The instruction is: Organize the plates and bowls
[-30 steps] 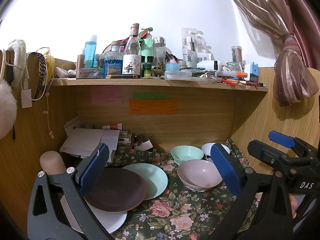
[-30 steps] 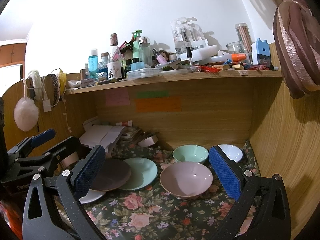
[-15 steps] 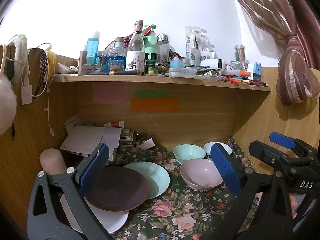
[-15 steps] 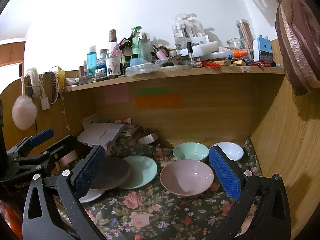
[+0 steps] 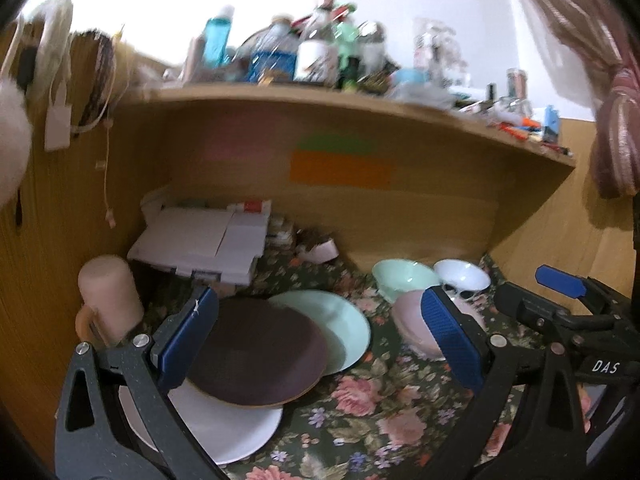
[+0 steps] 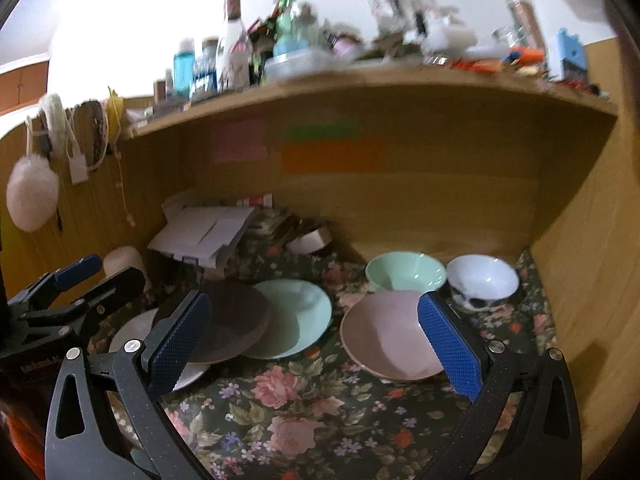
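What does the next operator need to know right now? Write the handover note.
Left hand-held gripper: open, empty, over the plates.
Right hand-held gripper: open, empty, facing the pink bowl.
Plates overlap at left: brown plate over white plate and green plate.
Bowls stand apart at right: pink in front, green bowl and white bowl behind.
Done: nothing stacked.
Left: stack plates, nest bowls.
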### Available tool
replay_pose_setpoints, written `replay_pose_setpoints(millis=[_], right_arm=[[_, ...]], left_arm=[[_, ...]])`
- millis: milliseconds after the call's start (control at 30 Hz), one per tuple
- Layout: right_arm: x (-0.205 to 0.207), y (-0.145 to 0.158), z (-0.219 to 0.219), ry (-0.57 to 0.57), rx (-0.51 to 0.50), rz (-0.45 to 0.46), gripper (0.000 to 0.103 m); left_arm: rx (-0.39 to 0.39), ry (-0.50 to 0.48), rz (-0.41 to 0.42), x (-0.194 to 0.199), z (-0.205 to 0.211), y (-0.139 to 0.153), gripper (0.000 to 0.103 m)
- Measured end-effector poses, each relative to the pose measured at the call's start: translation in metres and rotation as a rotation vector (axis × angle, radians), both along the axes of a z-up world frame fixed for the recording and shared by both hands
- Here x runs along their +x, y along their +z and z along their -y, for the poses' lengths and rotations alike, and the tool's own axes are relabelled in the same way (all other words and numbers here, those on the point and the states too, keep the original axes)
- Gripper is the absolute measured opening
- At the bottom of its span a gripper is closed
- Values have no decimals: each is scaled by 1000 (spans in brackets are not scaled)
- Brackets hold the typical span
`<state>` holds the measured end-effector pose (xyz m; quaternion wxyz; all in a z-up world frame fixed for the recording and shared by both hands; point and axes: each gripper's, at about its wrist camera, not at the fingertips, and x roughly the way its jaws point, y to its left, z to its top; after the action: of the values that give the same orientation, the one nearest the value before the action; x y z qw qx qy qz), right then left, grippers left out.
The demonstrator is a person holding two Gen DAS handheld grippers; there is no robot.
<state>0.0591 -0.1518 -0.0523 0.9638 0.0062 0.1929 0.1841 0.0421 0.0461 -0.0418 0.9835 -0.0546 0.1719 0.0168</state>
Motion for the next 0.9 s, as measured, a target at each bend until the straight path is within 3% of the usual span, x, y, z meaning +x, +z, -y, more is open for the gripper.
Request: replay_pose_setpoints(millis=[600, 733, 900], right_arm=[[79, -68, -70, 122, -108, -247, 103], [98, -76, -81, 144, -110, -299, 95], [116, -81, -95, 164, -135, -322, 87]], left_arm=[[-68, 157, -302, 60, -95, -90, 103], [-70, 171, -336, 68, -110, -101, 102], [-68, 160, -393, 78, -122, -112, 82]])
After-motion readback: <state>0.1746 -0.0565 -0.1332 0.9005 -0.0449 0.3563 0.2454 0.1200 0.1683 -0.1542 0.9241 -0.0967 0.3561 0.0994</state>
